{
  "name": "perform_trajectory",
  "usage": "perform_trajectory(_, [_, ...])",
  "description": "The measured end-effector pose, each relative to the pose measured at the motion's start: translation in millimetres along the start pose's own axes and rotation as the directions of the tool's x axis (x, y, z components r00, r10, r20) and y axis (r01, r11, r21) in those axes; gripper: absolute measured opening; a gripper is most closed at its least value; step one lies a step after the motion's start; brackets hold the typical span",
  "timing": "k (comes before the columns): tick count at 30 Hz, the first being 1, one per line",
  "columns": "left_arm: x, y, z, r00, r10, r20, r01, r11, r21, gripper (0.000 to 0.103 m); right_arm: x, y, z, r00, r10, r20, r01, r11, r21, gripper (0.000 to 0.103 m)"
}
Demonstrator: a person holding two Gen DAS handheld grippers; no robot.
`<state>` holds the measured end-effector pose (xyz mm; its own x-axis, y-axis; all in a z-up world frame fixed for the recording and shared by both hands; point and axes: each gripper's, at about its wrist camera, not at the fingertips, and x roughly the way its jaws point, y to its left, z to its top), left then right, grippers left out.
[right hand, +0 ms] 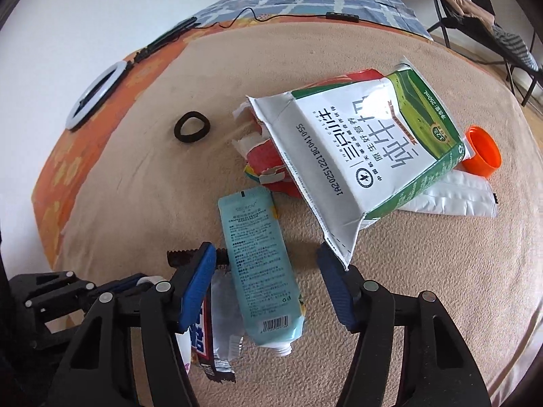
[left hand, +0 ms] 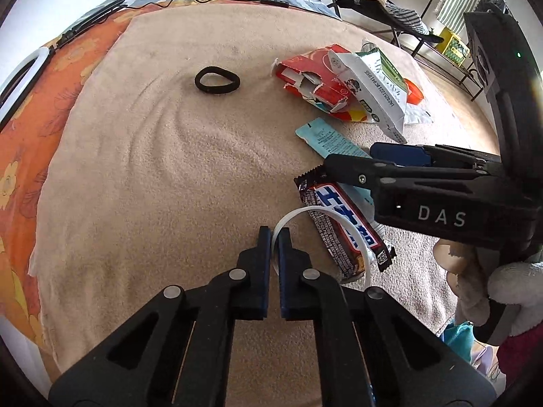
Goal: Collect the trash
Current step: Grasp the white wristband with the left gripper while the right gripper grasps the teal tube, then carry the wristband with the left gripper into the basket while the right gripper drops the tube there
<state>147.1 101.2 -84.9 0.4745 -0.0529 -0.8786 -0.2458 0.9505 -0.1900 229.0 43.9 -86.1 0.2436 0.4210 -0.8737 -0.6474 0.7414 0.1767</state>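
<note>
On fuzzy beige blanket [left hand: 142, 176]: left hand-held gripper [left hand: 274, 237] pinching thin plastic ring [left hand: 295, 215].

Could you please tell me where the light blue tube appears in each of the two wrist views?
Left wrist: the tube lies right of centre, partly hidden under the right gripper.
Right wrist: the tube lies at lower centre, between the open fingers, cap end nearest.
Shared landmark: the black hair tie lies up and to the left of the tube in both.
</note>
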Motion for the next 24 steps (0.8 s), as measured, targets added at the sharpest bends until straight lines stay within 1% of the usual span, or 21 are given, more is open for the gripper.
perform_trajectory(4, [-3.7, 8.0, -1.9, 1.0, 0.021, 0.008, -0.021, 1.0, -0.007, 0.002, 2.1, 7.6, -4.2, 0.999, -0.043, -0.007, 0.043, 0.997, -0.061, 0.061])
perform_trajectory(5, [-3.7, 10.6, -2.0, 1.0, 0.022, 0.008, -0.022, 1.0, -0.013, 0.001, 3.5, 10.5, -3.7, 0.998, -0.065, -0.007, 0.064, 0.995, -0.076, 0.055])
perform_trajectory(6, [-4.2, 12.9, -2.2, 1.0, 0.023, 0.009, -0.023, 1.0, -0.019, 0.001, 3.4, 11.0, -4.0, 0.996, -0.085, -0.005, 0.084, 0.993, -0.084, 0.051])
perform_trajectory(7, [-4.7, 14.3, -2.5, 1.0, 0.024, 0.01, -0.024, 0.999, -0.024, 0.001, 2.5, 9.6, -3.8, 0.996, -0.091, -0.002, 0.091, 0.992, -0.083, 0.041])
perform_trajectory(8, [-5.5, 15.7, -2.5, 1.0, 0.023, 0.013, -0.023, 0.999, -0.029, 0.001, 0.9, 6.4, -3.3, 0.996, -0.086, -0.003, 0.086, 0.994, -0.074, 0.033])
perform_trajectory(11, [-10.8, 18.6, -3.2, 0.999, 0.024, 0.026, -0.023, 0.999, -0.036, 0.001, -3.9, -2.6, -2.1, 0.999, -0.038, 0.006, 0.038, 0.999, -0.02, 0.033])
perform_trajectory(15, [-20.7, 19.7, -2.5, 0.999, 0.008, 0.048, -0.007, 0.999, -0.04, 0.001, -12.5, -7.8, -6.6, 0.999, -0.012, 0.03, 0.011, 1.0, 0.02, 0.032])
perform_trajectory(16, [-23.8, 19.4, -2.9, 0.998, 0.007, 0.055, -0.005, 0.999, -0.037, 0.001, -14.6, -8.4, -8.5, 0.999, 0.0, 0.033, -0.001, 1.0, 0.027, 0.025])
perform_trajectory(17, [-26.5, 18.9, -3.1, 0.998, 0.007, 0.061, -0.005, 0.999, -0.034, 0.001, -16.7, -8.9, -11.0, 0.999, 0.012, 0.033, -0.013, 0.999, 0.031, 0.011])
perform_trajectory(18, [-29.3, 18.5, -3.5, 0.998, 0.004, 0.067, -0.002, 0.999, -0.032, 0.001, -20.0, -8.8, -12.6, 0.999, 0.027, 0.043, -0.029, 0.999, 0.036, 0.011])
perform_trajectory(24, [-36.9, 15.7, -6.1, 0.997, 0.005, 0.076, -0.003, 1.0, -0.028, 0.001, -22.6, -6.1, -19.3, 0.998, 0.046, 0.037, -0.046, 0.999, 0.009, 0.011])
